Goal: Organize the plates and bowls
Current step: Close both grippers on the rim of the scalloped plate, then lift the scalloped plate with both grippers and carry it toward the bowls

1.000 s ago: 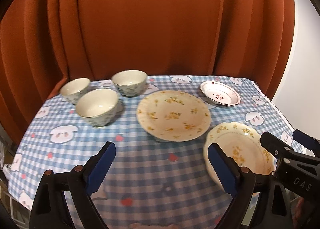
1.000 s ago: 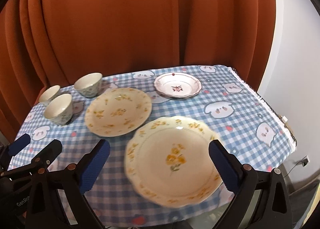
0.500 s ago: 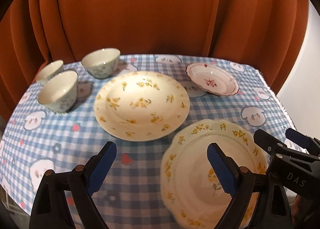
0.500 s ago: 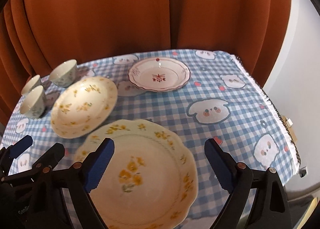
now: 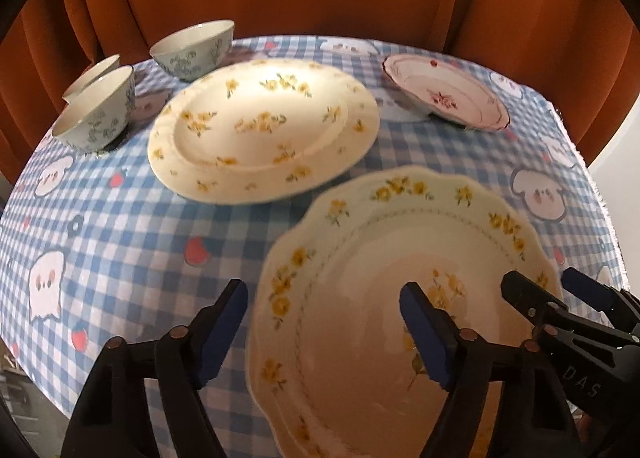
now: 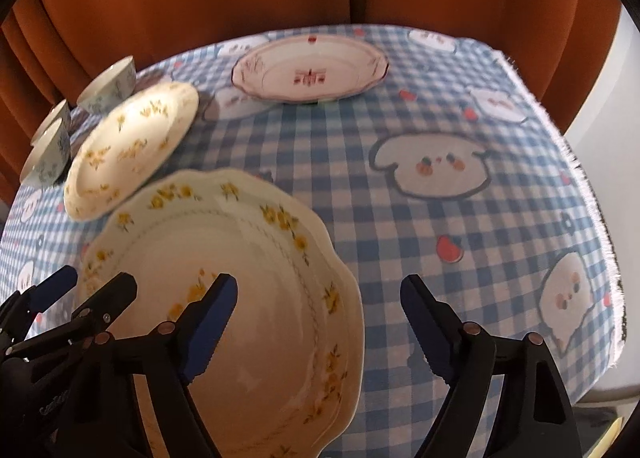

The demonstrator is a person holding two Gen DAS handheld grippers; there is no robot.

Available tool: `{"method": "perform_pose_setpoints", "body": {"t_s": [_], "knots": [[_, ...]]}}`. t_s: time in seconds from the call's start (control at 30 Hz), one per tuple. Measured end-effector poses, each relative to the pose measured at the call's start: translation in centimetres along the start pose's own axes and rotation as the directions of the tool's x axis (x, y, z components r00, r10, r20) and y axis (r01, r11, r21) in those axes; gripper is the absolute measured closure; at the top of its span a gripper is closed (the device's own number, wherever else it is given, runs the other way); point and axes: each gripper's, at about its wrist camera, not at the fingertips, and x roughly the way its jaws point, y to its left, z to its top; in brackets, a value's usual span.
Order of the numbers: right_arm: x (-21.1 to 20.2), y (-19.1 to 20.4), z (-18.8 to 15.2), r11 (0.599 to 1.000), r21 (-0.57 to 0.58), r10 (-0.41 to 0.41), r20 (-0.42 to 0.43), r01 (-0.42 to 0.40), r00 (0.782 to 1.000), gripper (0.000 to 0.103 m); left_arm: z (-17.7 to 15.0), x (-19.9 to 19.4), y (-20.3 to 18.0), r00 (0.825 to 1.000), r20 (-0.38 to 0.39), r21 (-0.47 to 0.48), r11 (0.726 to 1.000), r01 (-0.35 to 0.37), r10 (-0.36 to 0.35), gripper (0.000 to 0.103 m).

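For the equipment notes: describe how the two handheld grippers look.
Both are black plastic clamp-style tools. The left gripper and right gripper each have two angled black fingers tipped with blue ridged pads, with copper-coloured rivets at the pivots. Pale lettering marks the black bodies. No cables, hands or sleeves show.

glossy ceramic plates (image 5: 264, 130), matt cloth tablecloth (image 5: 132, 242)

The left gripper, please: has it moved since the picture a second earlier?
Yes. The left gripper has come forward and down toward the scalloped plate, which now fills far more of its view; its jaws have been closing, gripping nothing.
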Motion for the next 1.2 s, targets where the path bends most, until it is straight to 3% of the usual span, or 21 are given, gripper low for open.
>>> {"method": "perform_pose_setpoints", "body": {"t_s": [0.43, 0.73, 1.0, 1.2], "knots": [[2.6, 0.0, -0.3, 0.992, -0.028, 0.122, -0.072, -0.124, 0.990, 0.035, -0.6, 1.5, -0.3, 0.996, -0.061, -0.037, 0.997, -0.070, 0.068, 0.028], [2.6, 0.3, -0.1, 0.994, -0.047, 0.096, -0.070, -0.100, 0.993, 0.038, -0.6, 1.4, -0.4, 0.995, -0.065, -0.030, 0.996, -0.080, 0.078, 0.028], [1.9, 0.7, -0.3, 0.999, -0.019, 0.049, -0.076, -0.050, 0.996, 0.038, -0.7, 1.0, 0.5, 0.993, -0.114, 0.001, 1.000, -0.018, 0.018, 0.029], [-0.1, 2.0, -0.5, 1.000, 0.003, 0.002, -0.035, -0.002, 0.999, 0.038, -0.6, -0.6, 1.7, 0.996, -0.093, 0.050, 0.999, 0.018, -0.014, 0.029]]}}
